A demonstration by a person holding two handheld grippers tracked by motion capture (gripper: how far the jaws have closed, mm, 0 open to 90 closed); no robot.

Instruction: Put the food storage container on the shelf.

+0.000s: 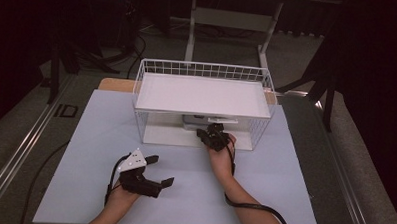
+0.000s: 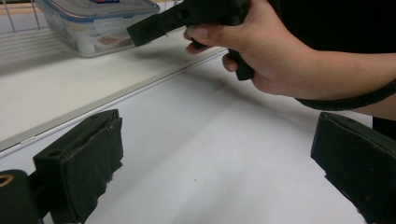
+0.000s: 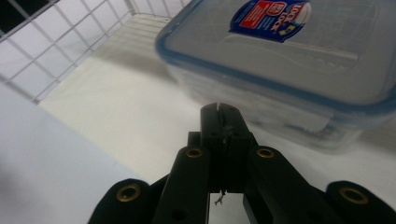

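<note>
Jaws of the right hand-held gripper (image 3: 219,116) are pressing together, empty, just short of the lidded container (image 3: 299,60) sitting under the wire basket's (image 1: 203,69) shelf. Left hand-held gripper (image 1: 157,170) is hovering wide open over the tabletop (image 1: 85,138) (idle). Closed jaws are risking pushing the container deeper instead of gripping it.

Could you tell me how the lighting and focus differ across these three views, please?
High view: dim, the surroundings nearly black, the white shelf brightest. Left gripper view: evenly lit, the left gripper soft and close, the container fairly sharp. Right gripper view: the right gripper fairly sharp, the container's label slightly blurred.
</note>
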